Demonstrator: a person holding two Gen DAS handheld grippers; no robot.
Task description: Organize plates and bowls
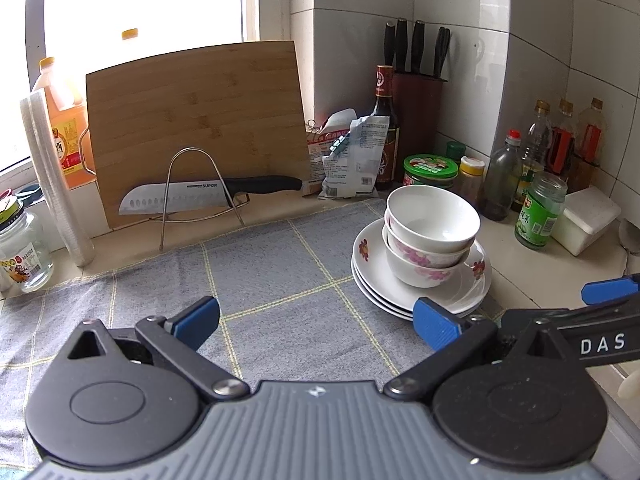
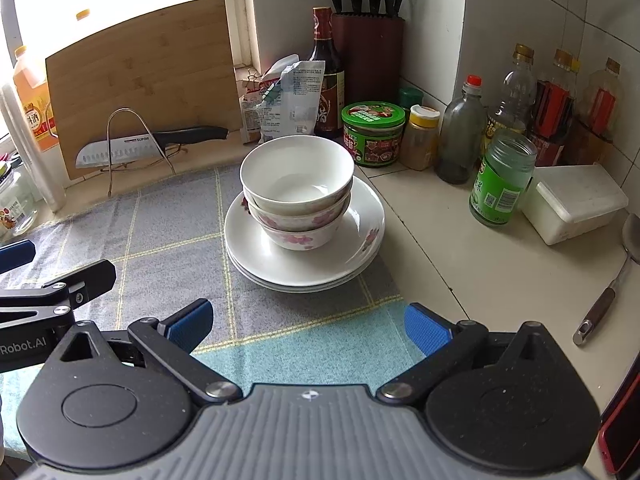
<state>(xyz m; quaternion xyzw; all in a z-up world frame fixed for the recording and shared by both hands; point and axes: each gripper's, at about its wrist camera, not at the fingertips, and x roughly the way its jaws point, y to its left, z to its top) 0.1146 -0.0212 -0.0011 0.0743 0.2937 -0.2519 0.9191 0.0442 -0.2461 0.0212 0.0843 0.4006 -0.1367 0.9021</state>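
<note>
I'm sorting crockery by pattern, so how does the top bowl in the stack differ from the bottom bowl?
The top bowl looks plain white outside, while the bottom bowl carries pink flowers. The top bowl shows its empty inside; the bottom bowl's inside is hidden by those nested in it. The top bowl rests in another bowl; the bottom bowl sits on the plates. Both are white, upright and alike in shape.

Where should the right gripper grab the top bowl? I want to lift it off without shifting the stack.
Probably the near rim of the top bowl, coming from above with one finger inside and one outside. It sits nested upright, so only its thin open rim is exposed. The right gripper is open and faces it.
</note>
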